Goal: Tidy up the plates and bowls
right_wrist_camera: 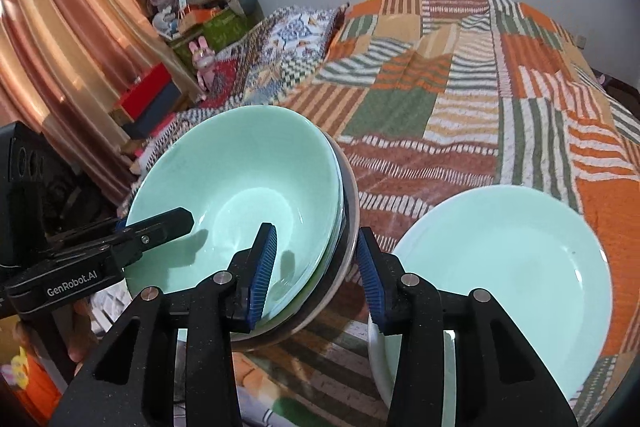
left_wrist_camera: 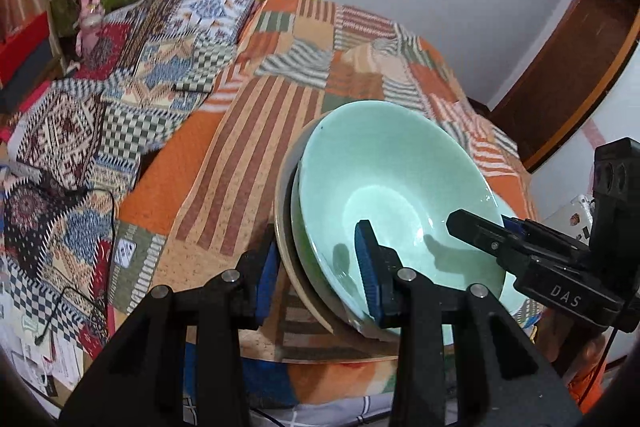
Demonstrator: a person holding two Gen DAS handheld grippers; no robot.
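Bowls (left_wrist_camera: 392,195) in pale green sit nested as a tilted stack with a beige plate (left_wrist_camera: 286,227) underneath, and I have both tongs on it at once. My left gripper (left_wrist_camera: 320,267) straddles the near-left rim: one blue pad is inside the top bowl, the other outside under the beige plate, jaws set narrow around the edges, though I cannot tell whether the pads actually press. My right gripper (right_wrist_camera: 316,267) straddles the opposite rim of the same stack (right_wrist_camera: 240,203) the same way, inner pad in the bowl, outer pad (right_wrist_camera: 370,279) just beside the outermost rim with a small gap showing, so I judge it is not clamped yet. A second green plate (right_wrist_camera: 504,267) lies just to the right of my right tongs on the patterned bedspread (right_wrist_camera: 440,107).

My read is that this load is glazed ceramic: stiff, heavy for a pinch grip, slick and breakable. Nested pieces can slide against each other, so I would take hold across all the rims together, deep on the pads, on both sides, and keep the stack level. The soft bed under it forgives a slip, but rim chips are the risk.
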